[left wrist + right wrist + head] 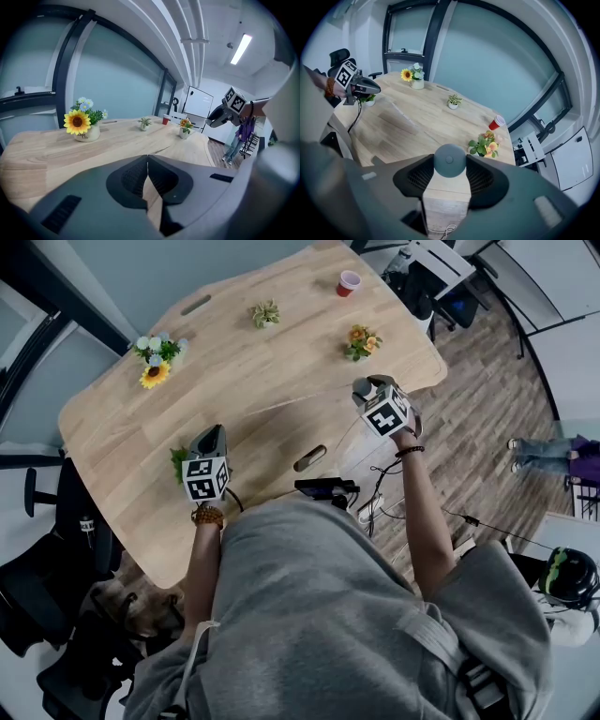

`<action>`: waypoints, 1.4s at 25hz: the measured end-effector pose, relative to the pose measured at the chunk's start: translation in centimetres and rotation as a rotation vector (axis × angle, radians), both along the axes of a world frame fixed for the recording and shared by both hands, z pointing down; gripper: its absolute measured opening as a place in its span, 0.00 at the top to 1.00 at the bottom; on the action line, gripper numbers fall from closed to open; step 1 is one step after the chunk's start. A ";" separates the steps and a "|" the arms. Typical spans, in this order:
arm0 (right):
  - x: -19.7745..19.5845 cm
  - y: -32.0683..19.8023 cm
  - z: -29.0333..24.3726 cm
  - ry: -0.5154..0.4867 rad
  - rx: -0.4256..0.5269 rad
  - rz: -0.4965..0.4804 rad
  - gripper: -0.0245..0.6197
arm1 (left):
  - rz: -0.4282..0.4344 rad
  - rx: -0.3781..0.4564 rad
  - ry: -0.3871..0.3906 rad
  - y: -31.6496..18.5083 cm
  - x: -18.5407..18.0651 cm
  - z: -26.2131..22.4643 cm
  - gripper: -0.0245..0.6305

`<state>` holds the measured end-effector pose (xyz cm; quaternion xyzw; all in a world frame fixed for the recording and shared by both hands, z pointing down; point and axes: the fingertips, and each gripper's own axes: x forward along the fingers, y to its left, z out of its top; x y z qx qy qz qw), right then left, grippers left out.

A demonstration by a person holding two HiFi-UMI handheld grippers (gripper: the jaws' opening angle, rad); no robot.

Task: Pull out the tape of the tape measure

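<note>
In the head view I am holding my right gripper (367,392) over the edge of the wooden table (262,371). The round grey tape measure (360,386) is sitting right at its tips, while my left gripper (210,434) is hovering well apart from it, off to its left. In the left gripper view that gripper's jaws are pressing together at their tips with nothing between them, and the right gripper (216,117) is showing far off to the side. In the right gripper view the jaws are clamping the tape measure (450,160) from both sides, and no tape is showing outside the case. I am judging the case secured. Catching the tape's end with the empty gripper and drawing it out are both remaining.
</note>
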<state>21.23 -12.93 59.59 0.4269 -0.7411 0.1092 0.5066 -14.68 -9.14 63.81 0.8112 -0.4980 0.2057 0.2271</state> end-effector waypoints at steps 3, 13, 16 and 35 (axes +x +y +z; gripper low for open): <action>0.1 -0.1 0.0 0.002 0.002 0.001 0.61 | 0.003 0.000 0.000 0.0 0.1 0.0 0.95; -0.1 -0.3 0.0 -0.005 -0.002 -0.003 0.61 | -0.001 0.000 0.005 0.1 0.0 0.1 0.95; -0.3 -0.2 0.2 -0.005 -0.009 -0.005 0.61 | -0.003 -0.004 0.003 0.1 -0.1 0.3 0.95; 0.0 -1.3 2.4 -0.026 -0.057 -0.028 0.61 | -0.020 -0.058 -0.017 0.1 0.7 1.9 0.95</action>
